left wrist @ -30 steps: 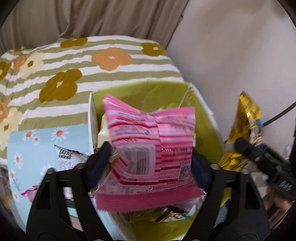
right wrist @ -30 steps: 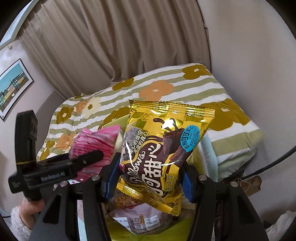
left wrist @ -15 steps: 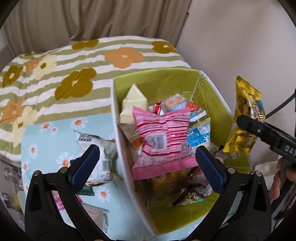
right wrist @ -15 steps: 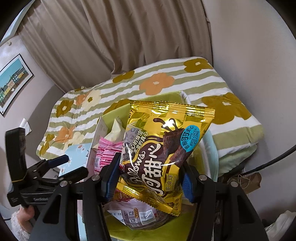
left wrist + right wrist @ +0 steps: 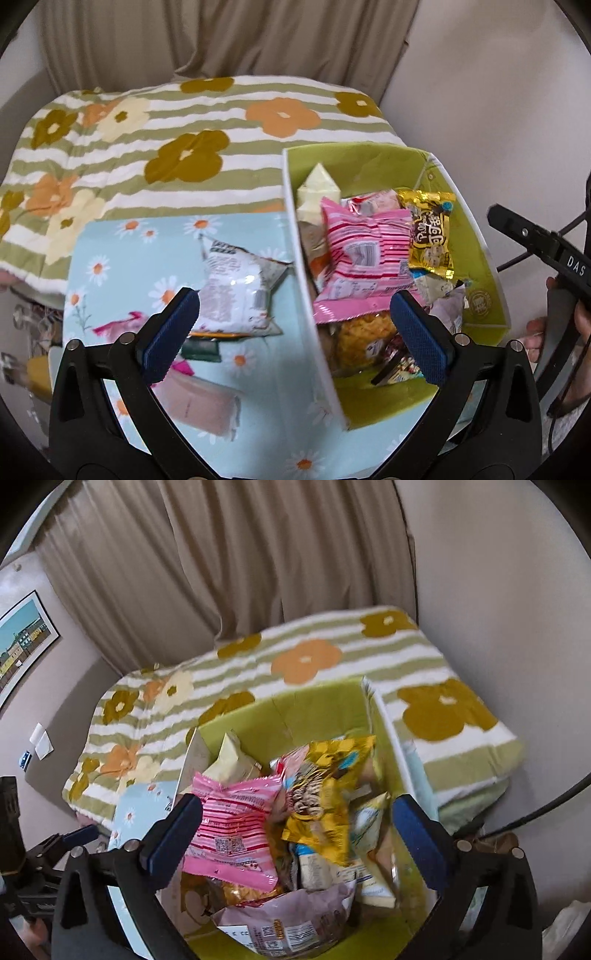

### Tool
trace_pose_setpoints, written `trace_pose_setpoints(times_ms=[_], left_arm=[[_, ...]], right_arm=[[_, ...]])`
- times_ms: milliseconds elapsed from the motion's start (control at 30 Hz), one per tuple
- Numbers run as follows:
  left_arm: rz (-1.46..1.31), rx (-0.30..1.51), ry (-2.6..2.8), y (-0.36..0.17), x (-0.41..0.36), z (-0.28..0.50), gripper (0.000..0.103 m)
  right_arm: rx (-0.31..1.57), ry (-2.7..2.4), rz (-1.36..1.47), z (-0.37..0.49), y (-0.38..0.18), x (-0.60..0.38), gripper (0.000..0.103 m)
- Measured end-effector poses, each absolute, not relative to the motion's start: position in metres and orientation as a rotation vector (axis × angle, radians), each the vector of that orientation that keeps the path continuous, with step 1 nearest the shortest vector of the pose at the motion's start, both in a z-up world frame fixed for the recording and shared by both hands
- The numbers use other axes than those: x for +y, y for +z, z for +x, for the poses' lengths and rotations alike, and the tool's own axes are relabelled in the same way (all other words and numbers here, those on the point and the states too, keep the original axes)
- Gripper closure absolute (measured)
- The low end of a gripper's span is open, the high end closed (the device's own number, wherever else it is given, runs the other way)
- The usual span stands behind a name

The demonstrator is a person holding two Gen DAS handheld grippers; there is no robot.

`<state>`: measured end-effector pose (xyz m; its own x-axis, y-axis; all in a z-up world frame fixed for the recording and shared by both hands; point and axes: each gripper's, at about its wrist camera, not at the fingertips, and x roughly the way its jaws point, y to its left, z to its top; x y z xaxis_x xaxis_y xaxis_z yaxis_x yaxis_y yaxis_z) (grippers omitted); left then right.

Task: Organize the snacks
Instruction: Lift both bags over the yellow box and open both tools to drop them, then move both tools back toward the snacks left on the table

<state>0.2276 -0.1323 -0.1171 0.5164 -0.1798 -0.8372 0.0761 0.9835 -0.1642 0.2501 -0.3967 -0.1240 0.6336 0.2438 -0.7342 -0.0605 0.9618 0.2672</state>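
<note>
With both my left gripper (image 5: 295,325) and right gripper (image 5: 297,834) spread wide and holding nothing, the pink striped snack bag (image 5: 364,258) lies in the green box (image 5: 480,251), long axis toward the bed, gold bag (image 5: 430,236) touching beside it.

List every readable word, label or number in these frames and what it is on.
"DAS": on the right gripper's black body, cut off by the frame edge.
Gold snack bag: Chinese characters, too blurred to read.
Pink snack bag: print and barcode too small.
White snack bag: unreadable.
</note>
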Motion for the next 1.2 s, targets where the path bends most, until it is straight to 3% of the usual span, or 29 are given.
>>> trace_pose_setpoints(times_ms=[700, 1067, 1200], left_arm=[[-0.141, 0.998, 0.048, -0.112, -0.045, 0.151, 0.001], [-0.235, 1.018, 0.070, -0.125, 0.053, 0.133, 0.001], [-0.248, 1.045, 0.036, -0.134, 0.083, 0.135, 0.001]], right_arm=[[0.794, 0.300, 0.197, 0.201, -0.119, -0.375, 0.000], [0.698, 0.464, 0.154, 0.181, -0.095, -0.268, 0.000], [0.762, 0.547, 0.158, 0.177, -0.103, -0.219, 0.000]])
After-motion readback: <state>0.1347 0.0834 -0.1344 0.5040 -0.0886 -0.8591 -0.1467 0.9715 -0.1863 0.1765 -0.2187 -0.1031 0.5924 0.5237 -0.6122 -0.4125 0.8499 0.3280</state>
